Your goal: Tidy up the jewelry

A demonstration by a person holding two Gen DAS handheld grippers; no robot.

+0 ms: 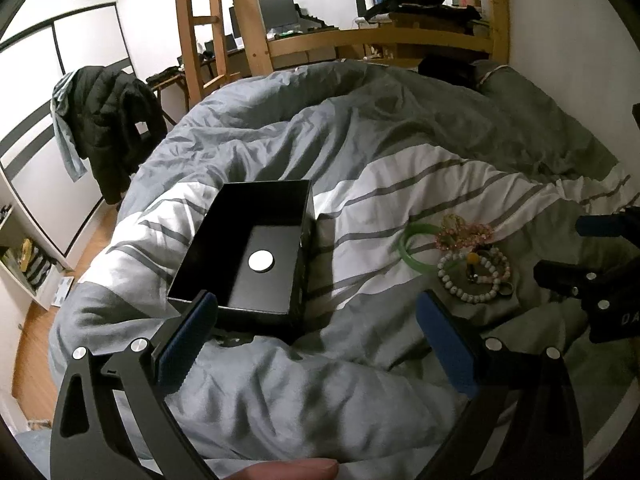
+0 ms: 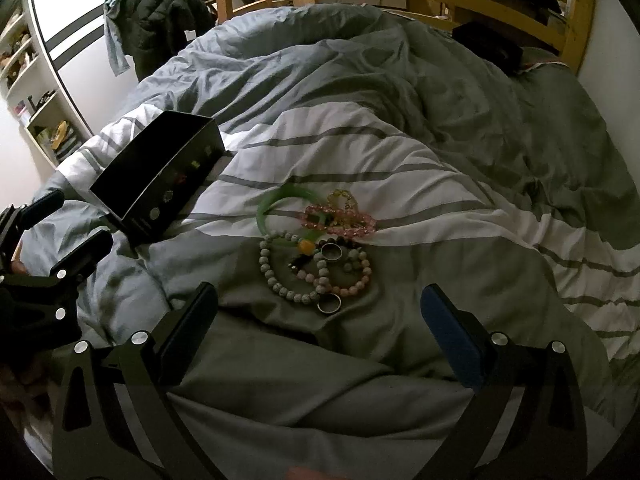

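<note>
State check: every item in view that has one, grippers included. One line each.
black box: open, no lid, only a white disc inside
green bangle: flat on duvet, outside box
pink bead bracelet: in the pile, outside box
white bead bracelet: in the pile
two rings: loose on duvet
left gripper: open, empty
right gripper: open, empty

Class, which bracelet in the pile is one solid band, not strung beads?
The green bangle, at the pile's box-side edge: a smooth, unbroken hoop. The others are beaded.
</note>
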